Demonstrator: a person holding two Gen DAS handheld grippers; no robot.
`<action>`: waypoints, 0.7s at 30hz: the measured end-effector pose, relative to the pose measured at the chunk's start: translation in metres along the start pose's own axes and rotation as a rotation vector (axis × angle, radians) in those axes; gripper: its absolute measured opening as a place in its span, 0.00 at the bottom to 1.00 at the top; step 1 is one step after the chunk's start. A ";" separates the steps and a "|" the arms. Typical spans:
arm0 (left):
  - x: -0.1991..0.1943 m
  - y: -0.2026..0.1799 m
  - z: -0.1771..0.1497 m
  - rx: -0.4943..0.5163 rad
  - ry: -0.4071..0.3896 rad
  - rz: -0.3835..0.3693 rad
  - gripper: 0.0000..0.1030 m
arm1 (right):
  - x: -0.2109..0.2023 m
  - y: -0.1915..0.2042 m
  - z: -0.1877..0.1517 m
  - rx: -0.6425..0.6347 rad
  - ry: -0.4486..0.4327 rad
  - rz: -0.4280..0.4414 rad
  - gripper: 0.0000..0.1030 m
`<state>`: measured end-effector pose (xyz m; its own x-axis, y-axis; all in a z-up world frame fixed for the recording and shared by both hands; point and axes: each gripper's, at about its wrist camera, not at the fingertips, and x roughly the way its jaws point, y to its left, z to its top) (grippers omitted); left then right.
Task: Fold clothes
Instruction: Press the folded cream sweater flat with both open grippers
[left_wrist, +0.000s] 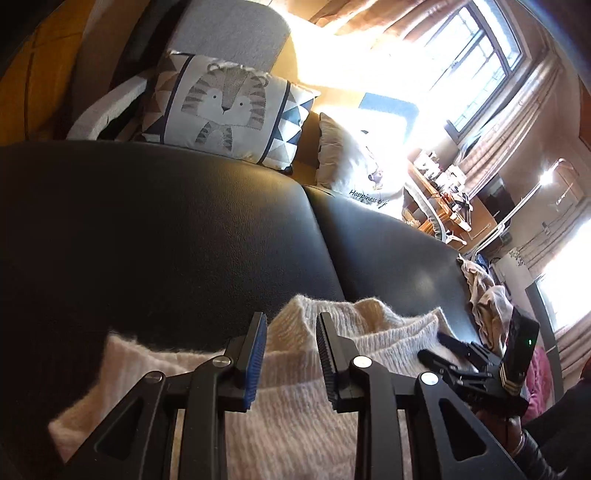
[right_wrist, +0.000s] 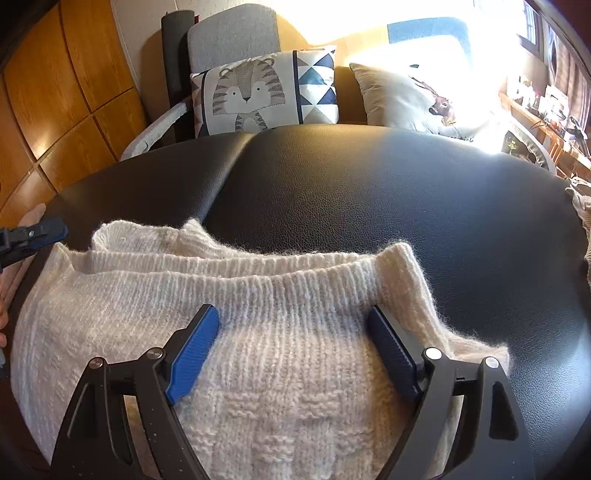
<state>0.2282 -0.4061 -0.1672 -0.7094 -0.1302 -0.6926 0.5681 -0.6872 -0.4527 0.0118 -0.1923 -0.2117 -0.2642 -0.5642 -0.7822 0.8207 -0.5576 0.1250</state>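
A cream knitted sweater (right_wrist: 280, 369) lies spread on the black leather seat (right_wrist: 369, 184), its ribbed hem towards the cushions. My right gripper (right_wrist: 291, 314) hovers just over the hem, open wide, with nothing between its blue pads (right_wrist: 194, 354). In the left wrist view the sweater (left_wrist: 295, 406) fills the bottom. My left gripper (left_wrist: 291, 328) stands over its rumpled far edge with a narrow gap between the fingers and no cloth pinched. The right gripper (left_wrist: 432, 345) shows at the right, open. The left gripper (right_wrist: 55, 230) pokes in at the sweater's left corner.
A tiger cushion (right_wrist: 251, 96) and a white deer cushion (right_wrist: 417, 96) lean at the back of the seat, before a grey chair (right_wrist: 232, 33). Beige clothes (left_wrist: 487, 306) are heaped at the seat's right end. Wooden panels (right_wrist: 66, 92) stand on the left.
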 end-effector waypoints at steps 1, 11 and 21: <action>-0.011 0.001 -0.003 0.016 -0.003 0.007 0.27 | -0.008 0.002 0.001 0.001 -0.021 -0.013 0.83; -0.028 0.001 -0.059 0.079 0.074 0.023 0.27 | -0.016 0.076 -0.005 -0.144 0.106 0.139 0.83; 0.024 0.009 -0.040 0.043 0.033 0.147 0.27 | 0.023 0.062 -0.003 -0.132 0.080 0.014 0.83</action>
<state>0.2330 -0.3862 -0.2103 -0.6055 -0.2080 -0.7682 0.6456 -0.6928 -0.3213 0.0581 -0.2380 -0.2234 -0.2153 -0.5178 -0.8280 0.8849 -0.4621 0.0589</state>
